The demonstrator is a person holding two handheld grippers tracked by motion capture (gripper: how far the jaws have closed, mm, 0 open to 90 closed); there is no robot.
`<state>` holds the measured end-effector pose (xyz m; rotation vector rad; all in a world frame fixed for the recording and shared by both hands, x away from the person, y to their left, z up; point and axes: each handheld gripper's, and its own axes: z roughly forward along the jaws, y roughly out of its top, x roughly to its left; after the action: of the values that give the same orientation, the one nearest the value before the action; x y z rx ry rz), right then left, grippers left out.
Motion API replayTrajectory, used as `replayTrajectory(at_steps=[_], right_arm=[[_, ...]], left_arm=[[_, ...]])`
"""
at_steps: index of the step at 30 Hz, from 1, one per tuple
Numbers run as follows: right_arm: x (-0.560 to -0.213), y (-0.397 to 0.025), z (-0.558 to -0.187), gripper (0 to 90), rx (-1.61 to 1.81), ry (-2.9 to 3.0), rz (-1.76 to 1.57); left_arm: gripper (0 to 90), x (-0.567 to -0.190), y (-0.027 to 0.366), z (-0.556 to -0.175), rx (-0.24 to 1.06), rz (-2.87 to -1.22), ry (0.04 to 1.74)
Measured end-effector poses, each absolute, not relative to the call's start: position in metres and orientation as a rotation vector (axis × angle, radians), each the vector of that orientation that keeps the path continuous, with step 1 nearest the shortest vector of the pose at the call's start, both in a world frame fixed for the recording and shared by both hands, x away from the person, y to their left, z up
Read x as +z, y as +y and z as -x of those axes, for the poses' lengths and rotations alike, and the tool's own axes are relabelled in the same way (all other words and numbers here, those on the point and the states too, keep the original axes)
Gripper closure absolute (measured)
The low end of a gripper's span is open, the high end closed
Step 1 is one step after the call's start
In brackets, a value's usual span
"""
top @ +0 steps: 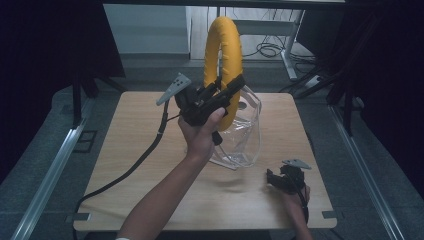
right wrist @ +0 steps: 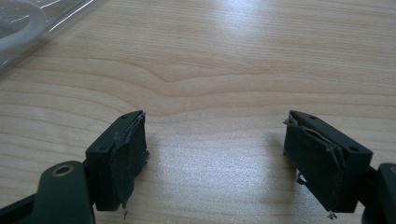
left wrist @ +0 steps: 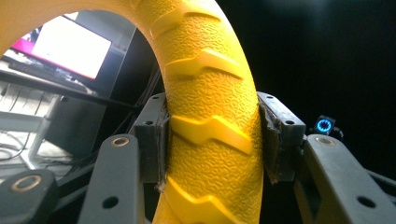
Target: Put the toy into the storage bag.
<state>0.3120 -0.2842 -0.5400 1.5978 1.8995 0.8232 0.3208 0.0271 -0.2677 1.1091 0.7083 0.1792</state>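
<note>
One yellow ring (top: 223, 60), pebbled, ridged, upright, clamped in left claw (top: 220, 95); right claw (top: 280, 180) wide.

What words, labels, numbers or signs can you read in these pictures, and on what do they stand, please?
No text can be read.
yellow ring, held between the left gripper fingers: raised zigzag ridges, no letters.
monitor screen: bright white and pink areas, too blurred to read.
small device: a glowing blue circle, no characters.
wooden table and clear plastic packaging: no print visible.
</note>
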Motion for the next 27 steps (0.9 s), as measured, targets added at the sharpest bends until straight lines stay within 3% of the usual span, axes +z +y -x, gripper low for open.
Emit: replayTrajectory(at_steps=[27], right_arm=[[-0.54, -0.284, -0.312, 21.3, 0.824, 1.9, -1.6]], left_arm=[[50.3, -0.293, -0.025, -0.327, 0.129, -1.178, 0.72]])
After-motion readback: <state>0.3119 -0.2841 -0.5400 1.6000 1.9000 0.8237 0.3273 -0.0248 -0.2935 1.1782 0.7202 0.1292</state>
